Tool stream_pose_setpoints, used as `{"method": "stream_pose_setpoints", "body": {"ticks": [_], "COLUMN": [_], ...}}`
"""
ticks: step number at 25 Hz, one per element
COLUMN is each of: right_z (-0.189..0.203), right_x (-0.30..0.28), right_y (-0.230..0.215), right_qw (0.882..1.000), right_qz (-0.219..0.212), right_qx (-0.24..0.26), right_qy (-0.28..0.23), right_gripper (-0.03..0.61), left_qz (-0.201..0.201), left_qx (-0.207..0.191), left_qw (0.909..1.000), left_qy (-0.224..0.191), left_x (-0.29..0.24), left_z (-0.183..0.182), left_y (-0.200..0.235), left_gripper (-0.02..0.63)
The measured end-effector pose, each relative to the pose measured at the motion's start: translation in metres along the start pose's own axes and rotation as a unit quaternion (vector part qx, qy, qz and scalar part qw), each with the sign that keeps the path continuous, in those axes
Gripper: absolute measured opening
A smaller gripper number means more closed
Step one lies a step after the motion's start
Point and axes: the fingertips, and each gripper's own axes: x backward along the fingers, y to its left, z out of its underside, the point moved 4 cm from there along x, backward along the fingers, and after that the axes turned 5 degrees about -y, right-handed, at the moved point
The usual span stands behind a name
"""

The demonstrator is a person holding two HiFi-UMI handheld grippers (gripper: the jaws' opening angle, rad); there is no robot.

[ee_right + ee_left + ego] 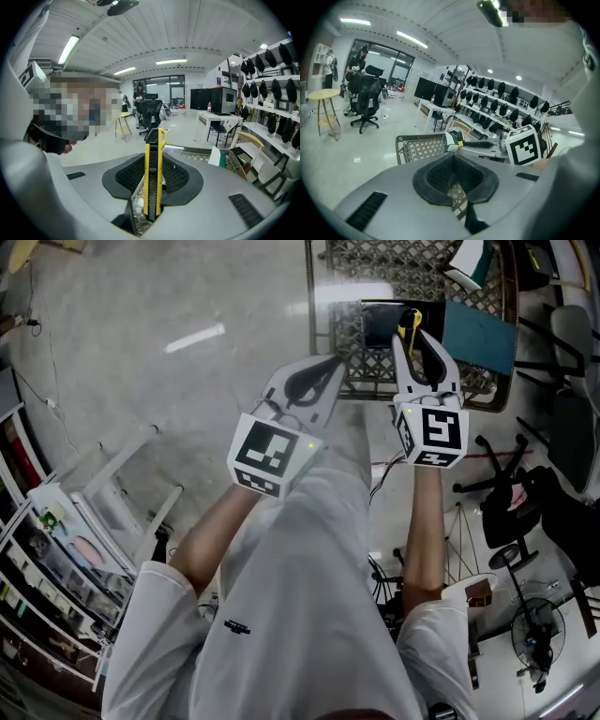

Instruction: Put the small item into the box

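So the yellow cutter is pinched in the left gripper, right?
Not quite. The yellow cutter is pinched in the right gripper, not the left one. The right gripper view shows it standing upright between the jaws. In the left gripper view, the left gripper has its jaws together with nothing between them.
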Motion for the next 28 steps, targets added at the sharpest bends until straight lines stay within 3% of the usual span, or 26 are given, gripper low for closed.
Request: {"method": "stream_pose_setpoints", "body": {"ticks": [13,28], "right_z": [0.065,0.149], "right_x": [-0.052,-0.105], "right_y": [-0.009,-0.013], "right_qw": [0.994,0.973], "right_qz": [-0.054,-0.113], "right_qx": [0.082,0.159], "right_qy": [0.040,0.122], "right_gripper": [0.106,0.106], "left_qz": [-0.025,-0.046], "left_qx": [0.020,0.034], "left_qw": [0.9991,0.9965], "left_qy": [0.027,0.060], "left_x": [-0.041,-0.071], "left_z": [0.040,0.083], "left_y": [0.020,0.045], "left_gripper": [0.002,0.002]}}
